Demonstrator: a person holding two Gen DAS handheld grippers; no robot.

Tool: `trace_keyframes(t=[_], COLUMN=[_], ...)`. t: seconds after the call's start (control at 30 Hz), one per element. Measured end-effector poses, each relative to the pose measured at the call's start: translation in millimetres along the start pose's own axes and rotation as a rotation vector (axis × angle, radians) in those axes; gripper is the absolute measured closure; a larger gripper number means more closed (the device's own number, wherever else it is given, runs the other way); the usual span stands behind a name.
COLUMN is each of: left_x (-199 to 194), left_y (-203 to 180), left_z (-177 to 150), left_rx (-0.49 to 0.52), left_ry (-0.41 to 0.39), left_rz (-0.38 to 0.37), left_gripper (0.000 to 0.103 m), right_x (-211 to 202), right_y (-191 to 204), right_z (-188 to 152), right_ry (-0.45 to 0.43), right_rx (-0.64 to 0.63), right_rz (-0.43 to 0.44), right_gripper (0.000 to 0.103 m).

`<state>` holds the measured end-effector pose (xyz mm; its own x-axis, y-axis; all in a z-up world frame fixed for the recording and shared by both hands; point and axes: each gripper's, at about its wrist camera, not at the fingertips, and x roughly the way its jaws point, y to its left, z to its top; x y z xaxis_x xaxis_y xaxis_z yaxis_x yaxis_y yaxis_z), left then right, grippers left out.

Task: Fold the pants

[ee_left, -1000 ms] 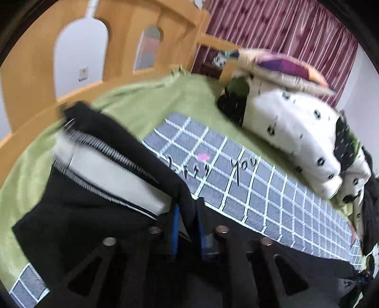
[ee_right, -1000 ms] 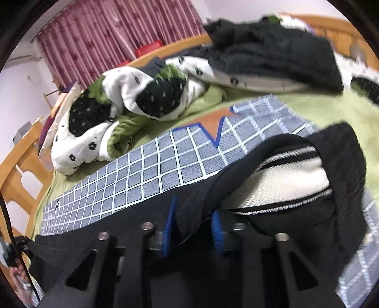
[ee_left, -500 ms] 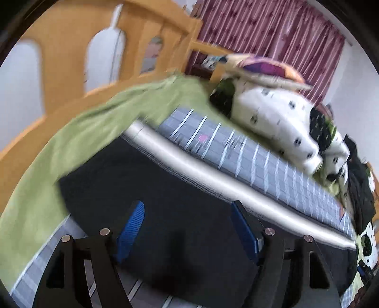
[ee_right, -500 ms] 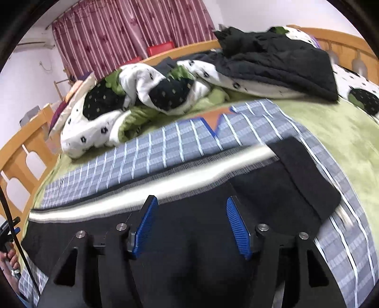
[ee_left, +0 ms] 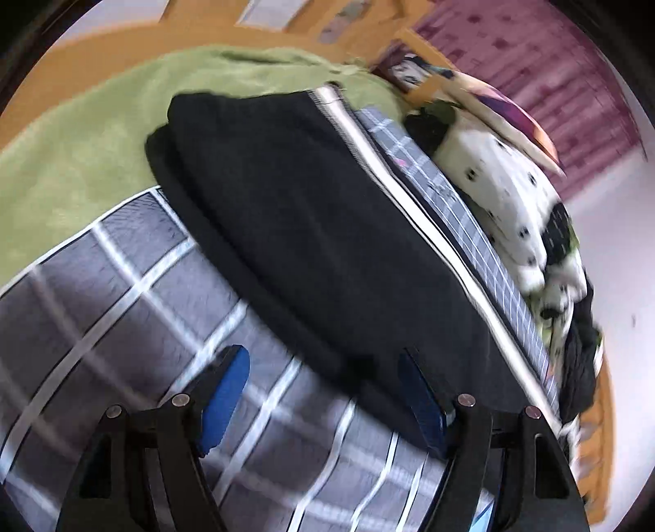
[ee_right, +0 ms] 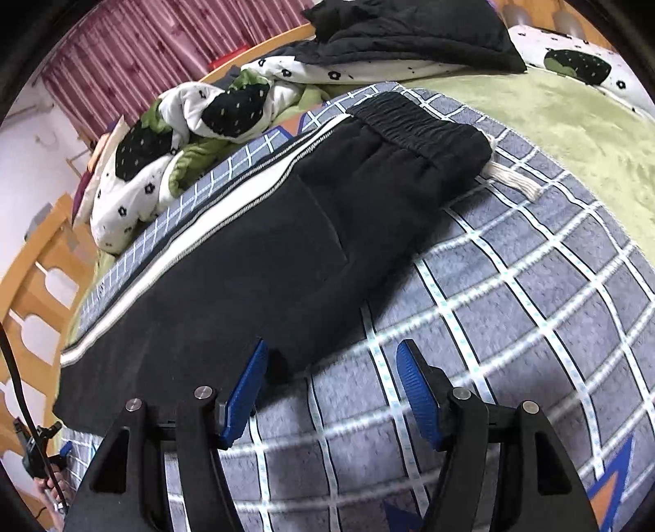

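Black pants (ee_left: 311,229) with a white side stripe (ee_left: 413,204) lie flat, folded lengthwise, on a grey checked blanket (ee_left: 123,278). My left gripper (ee_left: 325,380) is open at their near edge over the blanket. Its right pad overlaps the black hem, with nothing pinched. In the right wrist view the same pants (ee_right: 286,245) end in an elastic waistband (ee_right: 417,122) with a white drawstring (ee_right: 511,180) trailing out. My right gripper (ee_right: 331,380) hangs open above the blanket (ee_right: 511,307). Its left pad stands beside the fabric's near edge and it holds nothing.
A green bed cover (ee_left: 82,135) surrounds the blanket, with a wooden bed frame (ee_right: 37,278) beyond. A spotted white quilt (ee_right: 163,135) and a pile of dark clothes (ee_right: 409,37) lie along the far side. A hand with a cable (ee_right: 45,479) shows at lower left.
Both grippers let go of the bunched black fabric, opened wide and drew back to the pants' near edge. The pants dropped from a lifted fold to lying flat.
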<state>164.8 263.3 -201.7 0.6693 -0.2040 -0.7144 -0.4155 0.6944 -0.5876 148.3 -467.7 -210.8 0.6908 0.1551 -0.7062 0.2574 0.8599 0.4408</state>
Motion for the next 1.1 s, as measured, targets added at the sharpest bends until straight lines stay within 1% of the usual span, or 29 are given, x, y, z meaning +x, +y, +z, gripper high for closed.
trace_keyframes(t=[0.03, 0.07, 0.13, 0.2, 0.23, 0.27, 0.3, 0.33, 0.37, 0.4, 0.43, 0.47, 0.5, 0.53, 0.57, 0.63, 0.67, 0.73, 0.8, 0.83, 0.87, 0.9, 0.93, 1.0, 1.03, 1.1], left_x=[5.3, 9.4, 20.2, 28.8, 31.6, 35.9, 38.1, 39.7, 42.3, 43.0, 42.0, 37.9, 31.3, 16.7, 2.8, -30.2, -40.9, -72.6, -93.3, -105.1, -108.9, -111.6, -111.0, -98.8, -89.5, -78.5], left_y=[-1.1, -3.2, -10.8, -18.4, -20.7, -23.5, -23.5, -22.7, -24.1, -24.4, -26.8, -34.4, -42.4, -53.2, -60.6, -75.5, -79.9, -85.5, -79.4, -69.5, -63.9, -55.7, -44.5, -31.7, -22.2, -7.3], left_z=[7.0, 10.8, 18.7, 25.0, 28.2, 32.6, 35.7, 38.4, 41.1, 44.1, 46.7, 51.6, 55.0, 57.6, 58.5, 56.1, 53.2, 34.9, 15.2, -0.4, -8.3, -20.2, -36.2, -56.6, -67.6, -80.2], left_rx=[-0.015, -0.015, 0.0, 0.018, 0.024, 0.031, 0.032, 0.031, 0.028, 0.017, 0.01, 0.031, 0.058, 0.084, 0.098, 0.132, 0.148, 0.207, 0.239, 0.253, 0.259, 0.265, 0.274, 0.289, 0.288, 0.269], left_ry=[-0.012, -0.022, -0.043, -0.065, -0.072, -0.083, -0.091, -0.1, -0.107, -0.102, -0.1, -0.097, -0.105, -0.127, -0.142, -0.166, -0.171, -0.182, -0.178, -0.17, -0.161, -0.142, -0.116, -0.076, -0.057, -0.06], left_rz=[-0.012, -0.009, 0.025, 0.062, 0.076, 0.104, 0.128, 0.158, 0.196, 0.212, 0.217, 0.221, 0.219, 0.206, 0.183, 0.127, 0.12, 0.114, 0.092, 0.076, 0.071, 0.071, 0.089, 0.153, 0.194, 0.219], left_gripper=[0.03, 0.03, 0.032, 0.032, 0.035, 0.043, 0.05, 0.069, 0.081, 0.083, 0.09, 0.092, 0.092, 0.092, 0.093, 0.093, 0.092, 0.092, 0.092, 0.092, 0.092, 0.092, 0.092, 0.092, 0.092, 0.09], right_x=[4.5, 11.6, 26.4, 37.9, 43.5, 51.1, 56.4, 63.5, 69.1, 71.7, 73.0, 72.9, 72.1, 66.6, 58.7, 28.7, 10.0, -24.4, -50.6, -61.2, -74.0, -79.5, -87.0, -90.4, -87.0, -71.8], right_y=[0.0, 0.0, -3.1, -6.2, -6.9, -7.4, -7.2, -7.7, -8.0, -7.9, -6.3, -2.0, 1.7, 9.1, 13.6, 22.4, 26.6, 34.8, 37.5, 35.1, 25.9, 15.7, 0.0, -25.2, -36.7, -55.7], right_z=[4.0, 9.6, 21.7, 35.1, 41.9, 50.3, 55.8, 62.2, 67.5, 70.8, 73.6, 76.3, 79.4, 85.3, 90.7, 104.3, 110.5, 117.3, 115.0, 111.3, 103.8, 98.3, 86.5, 64.4, 50.8, 23.0], right_ry=[0.002, 0.007, 0.016, 0.005, -0.001, -0.006, -0.009, -0.013, -0.014, -0.016, -0.023, -0.023, -0.017, -0.015, -0.027, -0.066, -0.084, -0.107, -0.112, -0.107, -0.088, -0.073, -0.048, -0.009, 0.016, 0.078], right_rx=[-0.001, -0.002, 0.022, 0.044, 0.052, 0.063, 0.071, 0.086, 0.097, 0.102, 0.111, 0.114, 0.105, 0.079, 0.066, 0.047, 0.039, -0.004, -0.075, -0.098, -0.113, -0.115, -0.119, -0.125, -0.125, -0.11], right_rz=[0.006, 0.013, 0.002, 0.007, 0.009, 0.006, -0.001, -0.019, -0.028, -0.029, -0.037, -0.064, -0.084, -0.104, -0.096, -0.036, -0.007, 0.012, -0.02, -0.04, -0.053, -0.051, -0.05, -0.059, -0.066, -0.077], right_gripper=[0.038, 0.038, 0.038, 0.038, 0.039, 0.043, 0.053, 0.059, 0.066, 0.071, 0.072, 0.075, 0.08, 0.082, 0.085, 0.088, 0.088, 0.088, 0.088, 0.088, 0.088, 0.088, 0.088, 0.087, 0.086, 0.084])
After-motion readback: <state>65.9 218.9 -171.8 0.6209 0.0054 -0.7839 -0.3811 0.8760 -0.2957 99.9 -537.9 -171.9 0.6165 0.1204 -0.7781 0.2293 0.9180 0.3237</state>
